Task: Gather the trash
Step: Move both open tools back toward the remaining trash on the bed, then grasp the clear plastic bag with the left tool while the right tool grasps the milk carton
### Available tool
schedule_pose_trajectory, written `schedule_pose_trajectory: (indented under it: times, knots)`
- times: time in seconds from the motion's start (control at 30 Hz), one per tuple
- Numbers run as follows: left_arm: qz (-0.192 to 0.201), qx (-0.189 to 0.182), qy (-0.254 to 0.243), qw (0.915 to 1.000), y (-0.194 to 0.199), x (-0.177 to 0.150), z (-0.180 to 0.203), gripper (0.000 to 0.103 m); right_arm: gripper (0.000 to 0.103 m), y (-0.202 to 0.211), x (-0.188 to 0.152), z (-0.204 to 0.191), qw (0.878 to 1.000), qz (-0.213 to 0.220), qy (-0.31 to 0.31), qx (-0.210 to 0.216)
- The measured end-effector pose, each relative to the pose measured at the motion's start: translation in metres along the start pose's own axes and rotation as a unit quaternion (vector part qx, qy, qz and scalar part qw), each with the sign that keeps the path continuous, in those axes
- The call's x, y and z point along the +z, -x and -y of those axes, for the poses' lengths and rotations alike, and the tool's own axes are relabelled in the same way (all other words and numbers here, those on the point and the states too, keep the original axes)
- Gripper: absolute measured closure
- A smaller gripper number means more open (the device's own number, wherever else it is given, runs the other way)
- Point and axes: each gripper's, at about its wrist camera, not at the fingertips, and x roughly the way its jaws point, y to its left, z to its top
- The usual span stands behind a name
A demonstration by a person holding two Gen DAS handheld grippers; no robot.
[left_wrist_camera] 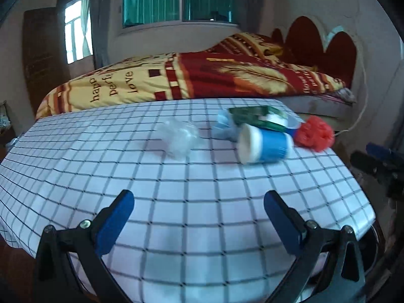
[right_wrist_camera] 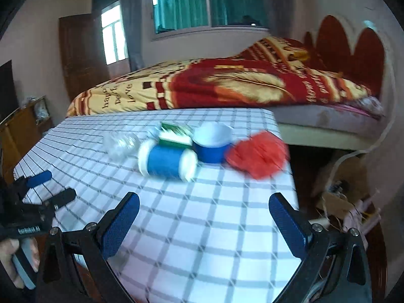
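A: What is in front of you, biggest first?

B: Behind everything you have the bed [left_wrist_camera: 202, 80] with its red and yellow quilt. In front of it your table [left_wrist_camera: 176, 214] carries a white cloth with a dark grid.

A: And the trash?

B: It sits in a cluster at the far right part of your table. The blue paper cup [left_wrist_camera: 263, 145] lies on its side, mouth toward your left gripper. Just to its right, near the table edge, you have the crumpled red bag [left_wrist_camera: 314, 136]. A second blue cup [right_wrist_camera: 213, 144] stands behind the lying one, touching the red bag. A green wrapper [left_wrist_camera: 255, 116] lies behind the cups. Left of the group, slightly apart, is the crumpled clear plastic [left_wrist_camera: 180, 139].

A: My grippers?

B: Your left gripper [left_wrist_camera: 199, 217] hovers over the near side of the table, fingers spread wide, nothing between them. Your right gripper [right_wrist_camera: 204, 219] is the same: wide apart, empty, near the right edge. Both are well apart from the trash. Your hand [right_wrist_camera: 17, 260] shows on the left gripper's handle.
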Motion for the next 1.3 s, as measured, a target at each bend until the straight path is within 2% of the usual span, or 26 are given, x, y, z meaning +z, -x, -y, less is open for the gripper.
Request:
schedule_pose_trajectory:
  times: [0.2, 0.37, 0.53, 0.6, 0.67, 0.83, 0.9, 0.97, 1.03, 1.07, 1.3]
  knots:
    - [-0.007, 0.004, 0.008, 0.9999, -0.035, 0.016, -0.018, 0.000, 0.002, -0.054, 0.035, -0.018, 1.000, -0.004, 0.003, 0.012]
    - [-0.010, -0.001, 0.017, 0.9998, -0.058, 0.027, -0.026, 0.000, 0.012, -0.090, 0.049, -0.023, 1.000, -0.015, 0.003, 0.009]
    - [-0.018, -0.001, 0.019, 0.9996, -0.087, 0.040, -0.035, 0.001, 0.014, -0.122, 0.057, -0.024, 1.000, -0.029, 0.004, 0.010]
    - [-0.024, -0.001, 0.022, 0.9995, -0.100, 0.045, -0.039, 0.002, 0.018, -0.130, 0.061, -0.025, 0.999, -0.031, 0.005, 0.011]
    - [-0.035, 0.005, 0.024, 0.9991, -0.112, 0.049, -0.042, 0.006, 0.028, -0.136, 0.064, -0.026, 0.999, -0.033, 0.007, 0.009]
    - [-0.059, -0.004, 0.016, 0.9981, -0.135, 0.052, -0.035, 0.006, 0.040, -0.145, 0.064, -0.026, 0.999, -0.041, 0.009, 0.009]
    - [-0.072, -0.011, 0.017, 0.9972, -0.142, 0.054, -0.034, 0.013, 0.043, -0.148, 0.063, -0.028, 0.999, -0.044, 0.012, 0.007]
    - [-0.075, -0.013, 0.015, 0.9970, -0.146, 0.057, -0.033, 0.015, 0.043, -0.147, 0.063, -0.028, 0.999, -0.041, 0.013, 0.005]
    - [-0.087, -0.020, 0.013, 0.9959, -0.151, 0.058, -0.032, 0.039, 0.044, -0.146, 0.063, -0.028, 0.999, -0.039, 0.015, 0.002]
    - [-0.096, -0.035, 0.018, 0.9946, -0.155, 0.057, -0.033, 0.058, 0.044, -0.145, 0.063, -0.029, 0.999, -0.036, 0.016, 0.001]
    - [-0.049, -0.044, 0.019, 0.9976, -0.119, 0.054, -0.032, 0.059, 0.045, -0.125, 0.068, -0.036, 0.999, -0.004, 0.041, 0.000]
